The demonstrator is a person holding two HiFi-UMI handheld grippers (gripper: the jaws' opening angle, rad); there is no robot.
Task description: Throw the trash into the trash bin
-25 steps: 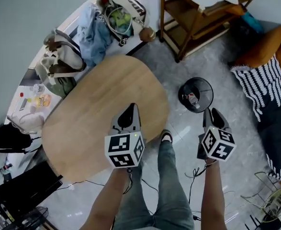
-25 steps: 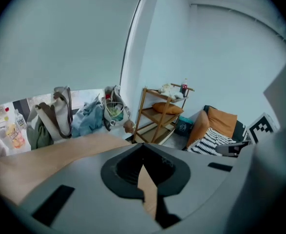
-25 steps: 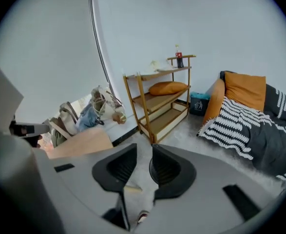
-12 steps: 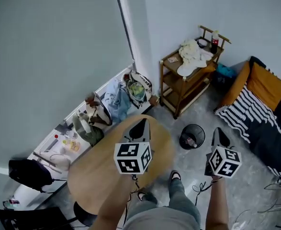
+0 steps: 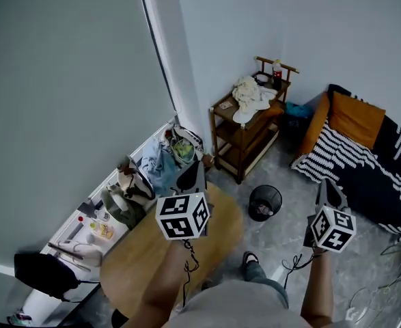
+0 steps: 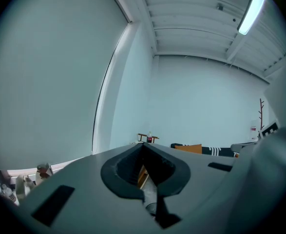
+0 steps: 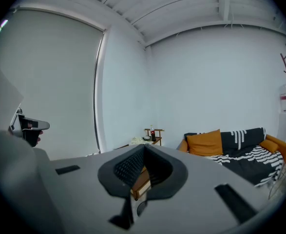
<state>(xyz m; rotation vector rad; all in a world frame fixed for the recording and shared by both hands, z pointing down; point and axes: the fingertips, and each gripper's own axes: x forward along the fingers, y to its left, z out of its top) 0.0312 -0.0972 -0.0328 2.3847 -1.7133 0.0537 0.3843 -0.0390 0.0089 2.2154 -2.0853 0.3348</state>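
Black round bin w/ trash inside, upright

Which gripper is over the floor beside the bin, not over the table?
The right gripper: it hangs above the floor right of the black trash bin; the left gripper is above the wooden table.

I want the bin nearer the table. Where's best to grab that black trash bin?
Take the trash bin by its top rim, from straight above, one jaw inside the wall, one outside. It stands upright, mouth open upward, and its round body looks too wide to span.
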